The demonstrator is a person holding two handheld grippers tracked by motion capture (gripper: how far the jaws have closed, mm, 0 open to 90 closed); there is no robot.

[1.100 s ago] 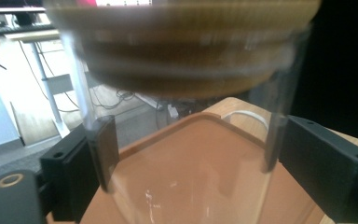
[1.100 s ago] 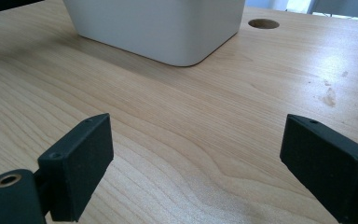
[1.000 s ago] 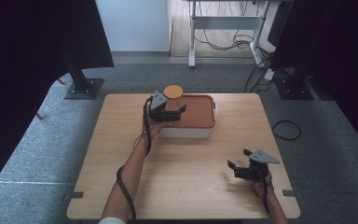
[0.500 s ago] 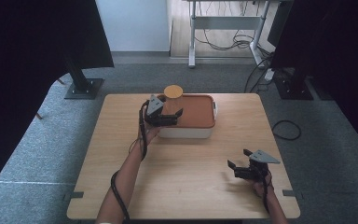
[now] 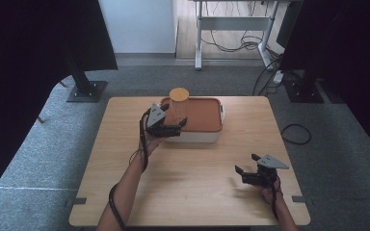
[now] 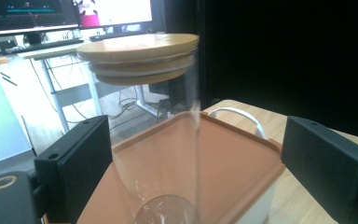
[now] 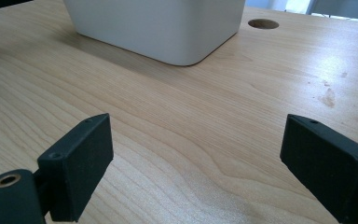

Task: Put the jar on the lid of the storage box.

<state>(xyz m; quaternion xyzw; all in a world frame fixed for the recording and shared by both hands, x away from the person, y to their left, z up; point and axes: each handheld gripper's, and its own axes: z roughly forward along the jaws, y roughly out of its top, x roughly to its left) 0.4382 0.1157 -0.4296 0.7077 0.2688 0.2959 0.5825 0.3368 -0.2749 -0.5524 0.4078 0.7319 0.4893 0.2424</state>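
Note:
A clear glass jar (image 5: pixel 178 107) with a wooden lid (image 5: pixel 178 92) stands upright on the far-left corner of an orange lid (image 5: pixel 202 115) that covers a white box (image 5: pixel 195 136). My left gripper (image 5: pixel 180 125) is open at the box's near-left corner, level with the jar. In the left gripper view the jar (image 6: pixel 168 140) stands between the wide-apart jaws of that gripper (image 6: pixel 198 140), and neither jaw touches the glass. My right gripper (image 5: pixel 246 163) hovers open and empty over the near right of the wooden table (image 5: pixel 192 192). In the right gripper view the gripper (image 7: pixel 196 140) faces the white box (image 7: pixel 158 28).
The box has a white handle (image 6: pixel 235 116) at its far end. A round hole (image 7: pixel 263 23) pierces the tabletop beyond the box. Black stands, a desk frame and cables sit on the grey carpet around the table.
The left gripper has drawn back a little toward the person and lower, beside the jar. The jar, box and right gripper have stayed put.

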